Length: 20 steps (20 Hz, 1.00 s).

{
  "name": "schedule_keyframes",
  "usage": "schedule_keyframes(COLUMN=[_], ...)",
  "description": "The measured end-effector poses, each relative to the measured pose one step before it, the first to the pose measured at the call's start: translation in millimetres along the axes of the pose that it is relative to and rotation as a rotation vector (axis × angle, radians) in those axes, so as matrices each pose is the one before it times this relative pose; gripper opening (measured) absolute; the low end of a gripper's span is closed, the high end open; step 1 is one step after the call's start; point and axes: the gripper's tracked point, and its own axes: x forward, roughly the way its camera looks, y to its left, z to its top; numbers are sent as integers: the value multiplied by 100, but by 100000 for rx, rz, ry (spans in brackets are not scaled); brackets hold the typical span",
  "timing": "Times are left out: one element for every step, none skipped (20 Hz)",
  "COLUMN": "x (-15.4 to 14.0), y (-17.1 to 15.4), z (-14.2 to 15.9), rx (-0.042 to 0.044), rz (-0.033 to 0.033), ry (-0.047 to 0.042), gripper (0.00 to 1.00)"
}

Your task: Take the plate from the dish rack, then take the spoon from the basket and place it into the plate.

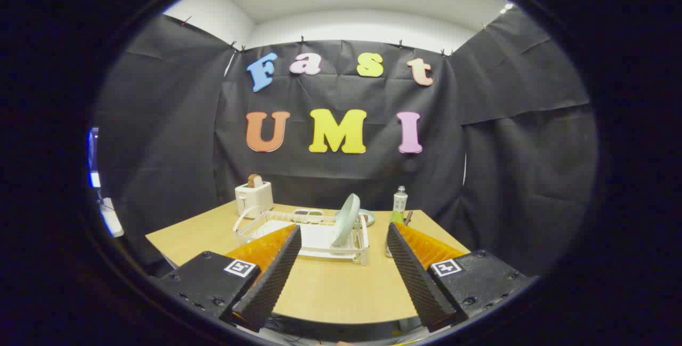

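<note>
Gripper (343, 236) fingers were spread wide, holding nothing; plate (346, 219) stood upright in rack (256, 228) on tabletop (341, 287), beyond and between fingers.

Table layout ahead of the spread fingers

The rack (301, 234) sits mid-table (341, 287), beyond the gripper (343, 236), whose fingers stand apart, holding nothing. The plate (345, 220) stands on edge in the rack's right part. The toaster (253, 198) is behind-left of the rack; the bottle (399, 204) is behind-right, a dish (366, 216) between bottle and plate.
</note>
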Motion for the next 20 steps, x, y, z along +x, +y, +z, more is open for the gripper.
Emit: schedule_keyframes(x=[-72,-180,-238,-124,-169,-272,-285,-182,-255,-153,-171,-36,-84,-72,59,-120,-28,-47,-57,52], y=[281,365,178,130,92,18,-111,-161,21,180,76,-292,-226,-111,-191,-112,-126,-98,-92,239], z=[158,242,439,313,297,144,162,59,172,172,208,-51,49,-182,-32,-149,63,19,-10,81], rx=[-188,72,437,829,1153,1353,1085,1063,478,328,162,185,343,396,158,-62,-128,-234,-65,520], rz=[310,393,315,545,533,217,-255,-311,256,857,221,-263,-612,-578,-663,-371,-426,-512,180,960], ry=[241,-300,-1139,-1250,-1151,-899,-362,-456,-746,-983,-917,-407,-76,347,395,438,56,129,64,-846], gripper=[100,100,100,100,100,100,100,100,100,100,100,100,100,100,100,100,100,100,100,100])
